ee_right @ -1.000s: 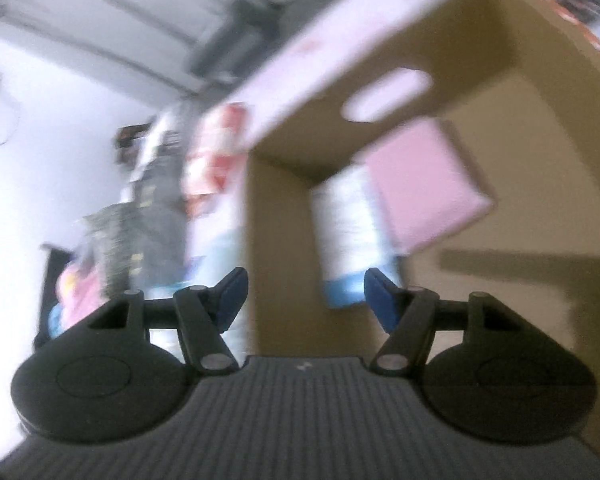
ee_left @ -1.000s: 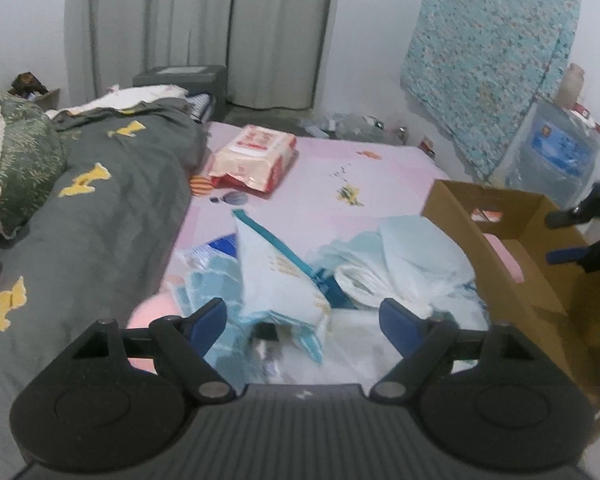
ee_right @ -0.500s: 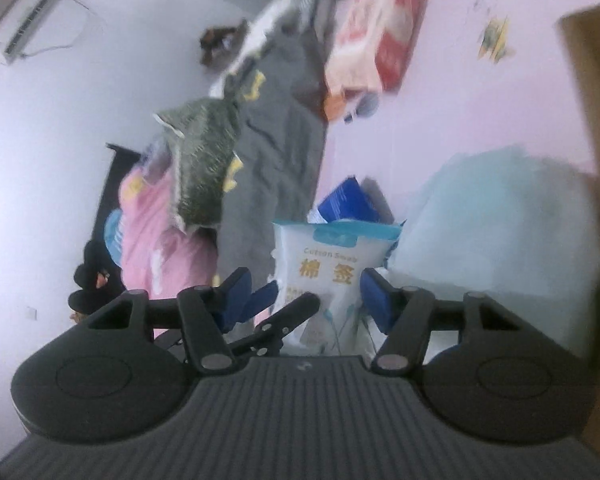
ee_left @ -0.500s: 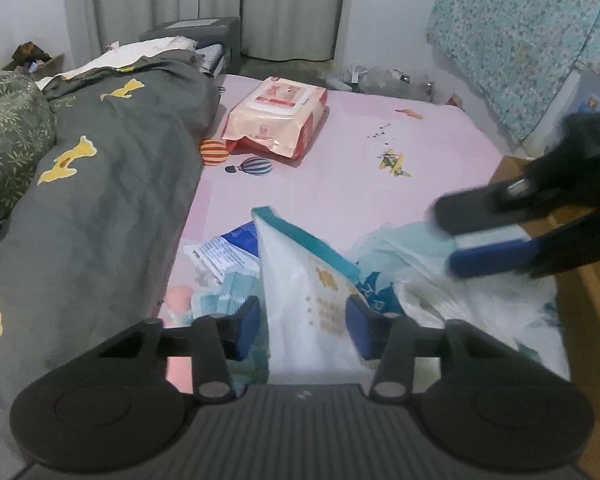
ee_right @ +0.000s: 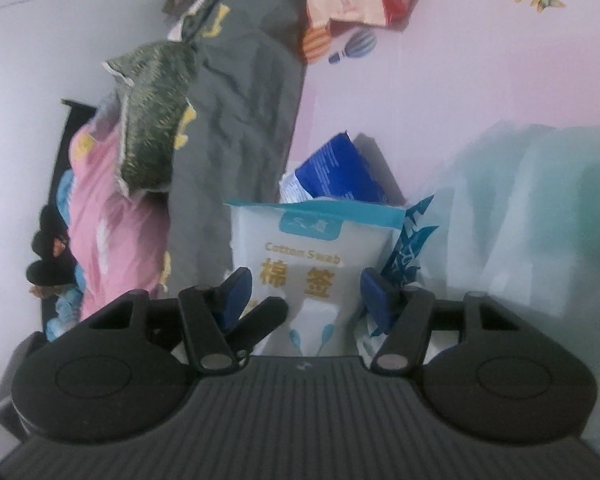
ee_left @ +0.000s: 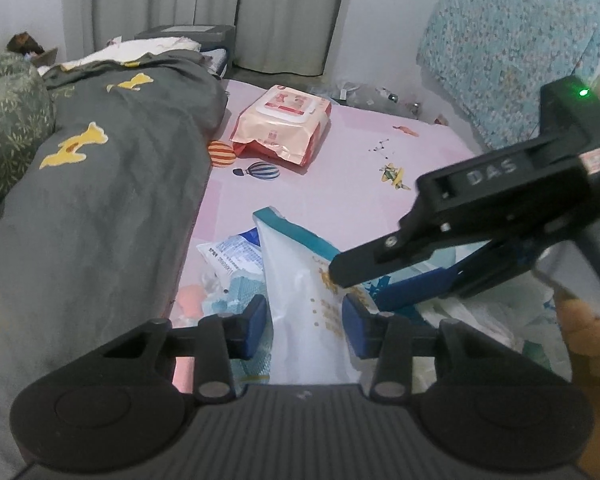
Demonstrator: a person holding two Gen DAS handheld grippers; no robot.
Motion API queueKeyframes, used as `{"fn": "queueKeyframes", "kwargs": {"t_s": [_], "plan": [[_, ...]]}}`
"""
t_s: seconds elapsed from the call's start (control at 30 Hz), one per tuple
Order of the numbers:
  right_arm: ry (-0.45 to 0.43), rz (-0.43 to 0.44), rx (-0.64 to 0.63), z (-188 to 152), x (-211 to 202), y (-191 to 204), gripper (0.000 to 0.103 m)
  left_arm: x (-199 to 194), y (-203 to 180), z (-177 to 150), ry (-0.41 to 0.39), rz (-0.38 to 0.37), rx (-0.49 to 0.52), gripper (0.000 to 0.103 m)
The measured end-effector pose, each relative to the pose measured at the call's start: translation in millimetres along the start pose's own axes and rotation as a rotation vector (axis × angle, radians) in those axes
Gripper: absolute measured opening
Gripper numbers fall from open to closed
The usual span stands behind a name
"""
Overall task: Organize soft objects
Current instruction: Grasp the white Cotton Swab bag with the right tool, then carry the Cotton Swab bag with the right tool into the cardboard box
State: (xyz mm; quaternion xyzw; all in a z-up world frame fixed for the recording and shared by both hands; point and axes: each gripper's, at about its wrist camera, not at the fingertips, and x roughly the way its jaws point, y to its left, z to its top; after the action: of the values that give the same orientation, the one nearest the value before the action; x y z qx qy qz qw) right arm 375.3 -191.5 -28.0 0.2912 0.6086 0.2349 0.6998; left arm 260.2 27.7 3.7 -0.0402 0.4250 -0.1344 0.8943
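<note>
A white cotton swab bag (ee_left: 300, 304) with a teal top stands upright among loose packets on the pink bed sheet (ee_left: 340, 184). My left gripper (ee_left: 306, 330) is shut on its lower part, a blue pad pressing each side. My right gripper (ee_left: 360, 284) comes in from the right, held by a person's hand (ee_left: 588, 336). In the right wrist view the same bag (ee_right: 312, 248) faces the camera. The right gripper (ee_right: 306, 296) stands open there with the bag between its fingers. One left finger shows beside the right gripper's left pad.
A pink wipes pack (ee_left: 282, 124) lies farther up the sheet. A blue packet (ee_right: 340, 172) sits behind the bag and a pale teal plastic bag (ee_right: 520, 208) to its right. A grey duvet (ee_left: 100, 200) and green pillow (ee_left: 8, 128) cover the left.
The left jaws closed from wide open onto the cotton swab bag. The right gripper swung out of the cardboard box and came over to straddle the same bag.
</note>
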Motion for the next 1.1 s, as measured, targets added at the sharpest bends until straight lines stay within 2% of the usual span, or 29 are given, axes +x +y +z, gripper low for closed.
{"fn": "queueKeyframes", "kwargs": {"t_s": [0.1, 0.17, 0.4, 0.5, 0.57, 0.73, 1.0, 1.1], "plan": [[0.033, -0.023, 0.022, 4.1, 11.7, 0.8, 0.067, 0.3, 9.0, -0.6, 0.002, -0.024, -0.027, 0.044], [0.047, -0.028, 0.042, 7.2, 18.5, 0.8, 0.077, 0.5, 14.0, -0.4, 0.005, -0.035, -0.042, 0.044], [0.047, -0.009, 0.066, 14.5, 36.3, 3.0, 0.081, 1.4, 25.8, 0.0, 0.005, -0.064, -0.071, 0.043], [0.021, 0.001, 0.062, 13.1, 34.8, 3.7, 0.073, 0.1, 23.4, 1.6, 0.010, -0.062, -0.067, 0.041], [0.000, 0.006, 0.060, 11.1, 30.7, 4.6, 0.062, -4.3, 21.4, 2.9, 0.009, -0.056, -0.069, 0.040], [-0.048, 0.052, 0.040, 4.5, 11.7, 7.3, 0.049, -23.9, 8.2, 7.9, -0.026, -0.017, -0.030, 0.038], [-0.124, 0.169, 0.002, -15.1, -40.9, 16.5, 0.048, -70.3, -41.5, 23.0, -0.106, 0.021, 0.062, 0.038], [-0.181, 0.208, 0.001, -24.5, -73.6, 10.3, 0.049, -81.4, -68.5, 30.2, -0.124, 0.005, 0.094, 0.038]]}}
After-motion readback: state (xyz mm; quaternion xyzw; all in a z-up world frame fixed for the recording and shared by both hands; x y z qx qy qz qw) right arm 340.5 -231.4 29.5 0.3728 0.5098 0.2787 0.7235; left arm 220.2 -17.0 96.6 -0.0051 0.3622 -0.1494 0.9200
